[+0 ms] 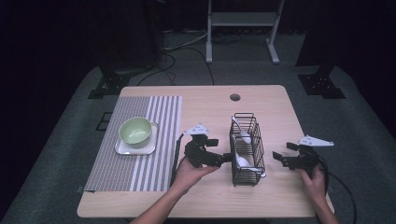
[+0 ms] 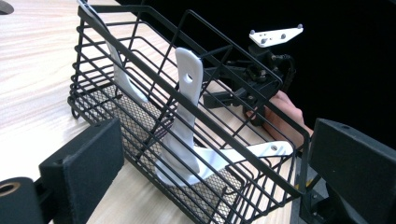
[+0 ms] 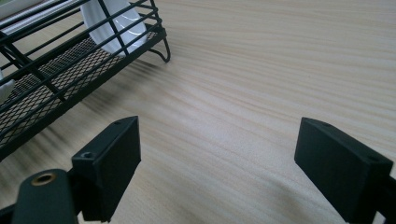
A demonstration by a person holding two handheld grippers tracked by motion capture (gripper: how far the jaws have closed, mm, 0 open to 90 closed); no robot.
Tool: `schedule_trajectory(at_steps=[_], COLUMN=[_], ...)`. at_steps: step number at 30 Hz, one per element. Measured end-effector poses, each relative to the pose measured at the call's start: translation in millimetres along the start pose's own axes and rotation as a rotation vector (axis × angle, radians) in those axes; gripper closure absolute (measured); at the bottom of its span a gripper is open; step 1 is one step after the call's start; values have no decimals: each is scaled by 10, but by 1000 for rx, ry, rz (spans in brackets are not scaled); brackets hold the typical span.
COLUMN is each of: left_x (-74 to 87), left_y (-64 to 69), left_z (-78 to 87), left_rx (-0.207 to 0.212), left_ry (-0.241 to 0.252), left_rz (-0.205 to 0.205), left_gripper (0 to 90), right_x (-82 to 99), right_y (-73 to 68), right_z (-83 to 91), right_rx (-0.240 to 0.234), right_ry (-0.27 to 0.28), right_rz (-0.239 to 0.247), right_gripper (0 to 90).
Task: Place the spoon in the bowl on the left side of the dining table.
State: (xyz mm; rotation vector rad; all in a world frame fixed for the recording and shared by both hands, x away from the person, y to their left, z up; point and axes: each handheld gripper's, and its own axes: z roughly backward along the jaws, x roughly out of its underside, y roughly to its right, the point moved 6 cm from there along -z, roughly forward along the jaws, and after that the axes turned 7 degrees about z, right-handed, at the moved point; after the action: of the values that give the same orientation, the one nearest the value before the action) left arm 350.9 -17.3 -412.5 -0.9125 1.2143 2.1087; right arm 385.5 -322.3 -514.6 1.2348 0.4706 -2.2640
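A black wire basket stands on the wooden table, right of centre. It holds white spoons. In the left gripper view one spoon leans upright, another leans farther back, and a third lies low. My left gripper is open, close against the basket's left side. My right gripper is open over bare wood to the right of the basket, with nothing between its jaws. The basket's corner shows at the upper left of the right gripper view.
A striped placemat covers the table's left part. On it a green bowl sits on a white square plate. A round hole is near the far edge. A white stand is on the floor behind.
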Motion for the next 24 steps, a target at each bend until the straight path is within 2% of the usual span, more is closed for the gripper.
schedule_trajectory(at_steps=[5,8,15,16,24], left_x=[-30,-53,-82,-95,-165], left_y=[18,24,15,16,8], left_z=[-40,-60,-112,-126,-183], left_rx=[-6,2,-14,-18,-45], left_ry=[0,6,10,16,31], left_rz=[-7,3,7,6,11], left_gripper=[35,44,54,88,126], right_x=[0,0,-1,-1,-2], right_y=[0,-1,-3,-3,-1], right_z=[1,1,0,0,4], right_rx=[-1,-2,-5,-7,-11], right_ry=[1,0,2,2,7], right_rz=[-1,0,3,3,0], right_gripper=[134,134,134,134,134])
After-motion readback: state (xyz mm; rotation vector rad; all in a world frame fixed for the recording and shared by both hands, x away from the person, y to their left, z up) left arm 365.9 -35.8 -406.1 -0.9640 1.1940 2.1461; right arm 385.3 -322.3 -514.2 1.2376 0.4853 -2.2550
